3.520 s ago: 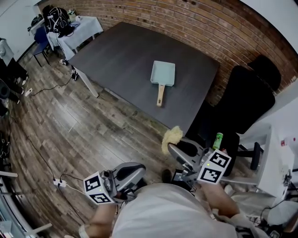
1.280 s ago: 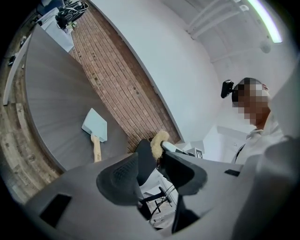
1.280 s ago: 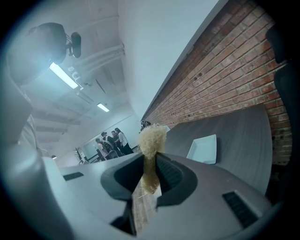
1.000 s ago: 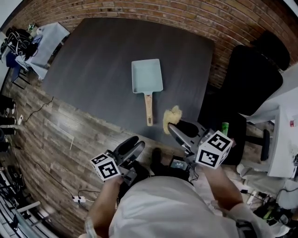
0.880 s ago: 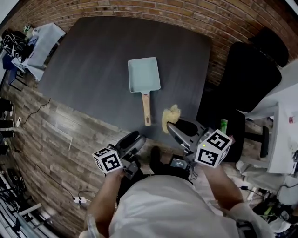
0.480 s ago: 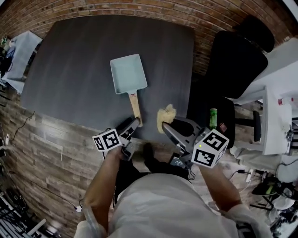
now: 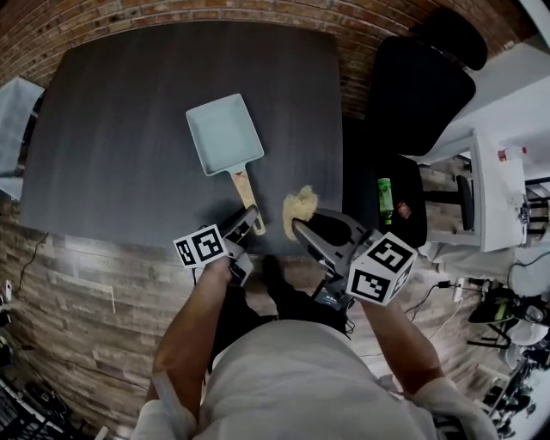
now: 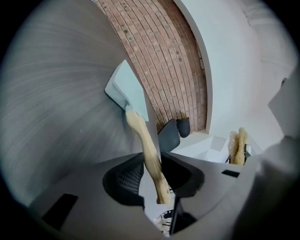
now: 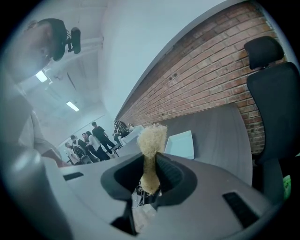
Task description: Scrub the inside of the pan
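A light blue rectangular pan (image 7: 225,135) lies on the dark grey table (image 7: 112,129), its wooden handle (image 7: 244,191) pointing toward me. My left gripper (image 7: 249,220) is at the end of that handle. In the left gripper view the handle (image 8: 140,136) runs between the jaws of the left gripper (image 8: 152,169), which have just been closing and now press on it from both sides, with the pan (image 8: 126,89) beyond. My right gripper (image 7: 308,222) hovers just right of the handle, shut on a yellow fibrous scrubber (image 7: 298,206). In the right gripper view the scrubber (image 9: 151,140) sticks up out of the right gripper (image 9: 151,172).
A black office chair (image 7: 421,94) stands at the table's right edge, with a green bottle (image 7: 384,199) near it. A brick wall (image 7: 215,10) runs behind the table. A white desk (image 7: 503,129) is at the far right. Several people (image 9: 89,140) stand far off.
The left gripper has come forward and down from beside my body to the handle's end, and its jaws have narrowed around it. The right gripper with the scrubber has barely shifted.
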The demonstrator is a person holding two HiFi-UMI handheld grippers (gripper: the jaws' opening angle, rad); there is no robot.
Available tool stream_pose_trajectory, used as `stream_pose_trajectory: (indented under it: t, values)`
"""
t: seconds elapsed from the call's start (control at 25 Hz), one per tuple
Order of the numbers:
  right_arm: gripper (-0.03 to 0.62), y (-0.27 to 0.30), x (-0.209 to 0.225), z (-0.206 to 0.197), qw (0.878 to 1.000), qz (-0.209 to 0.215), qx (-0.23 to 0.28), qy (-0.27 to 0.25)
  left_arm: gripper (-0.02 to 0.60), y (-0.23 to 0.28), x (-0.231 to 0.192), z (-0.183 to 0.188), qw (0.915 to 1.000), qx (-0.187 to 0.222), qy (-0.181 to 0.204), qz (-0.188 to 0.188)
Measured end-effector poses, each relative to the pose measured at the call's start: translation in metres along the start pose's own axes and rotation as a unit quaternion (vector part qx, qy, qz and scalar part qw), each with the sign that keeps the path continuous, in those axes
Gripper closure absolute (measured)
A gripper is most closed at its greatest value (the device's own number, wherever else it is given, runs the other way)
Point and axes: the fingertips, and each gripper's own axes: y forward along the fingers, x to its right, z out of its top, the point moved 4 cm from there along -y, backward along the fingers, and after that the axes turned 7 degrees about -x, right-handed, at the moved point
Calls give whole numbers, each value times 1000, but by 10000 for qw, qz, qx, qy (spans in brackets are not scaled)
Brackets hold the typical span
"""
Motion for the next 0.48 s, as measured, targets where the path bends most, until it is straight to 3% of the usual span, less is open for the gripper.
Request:
stream_pose_trajectory:
  t: [0.48]
  values:
    - [511, 48, -20, -6, 9997, -207, -120, 55, 472, -38, -6, -29, 9991, -383, -171, -94]
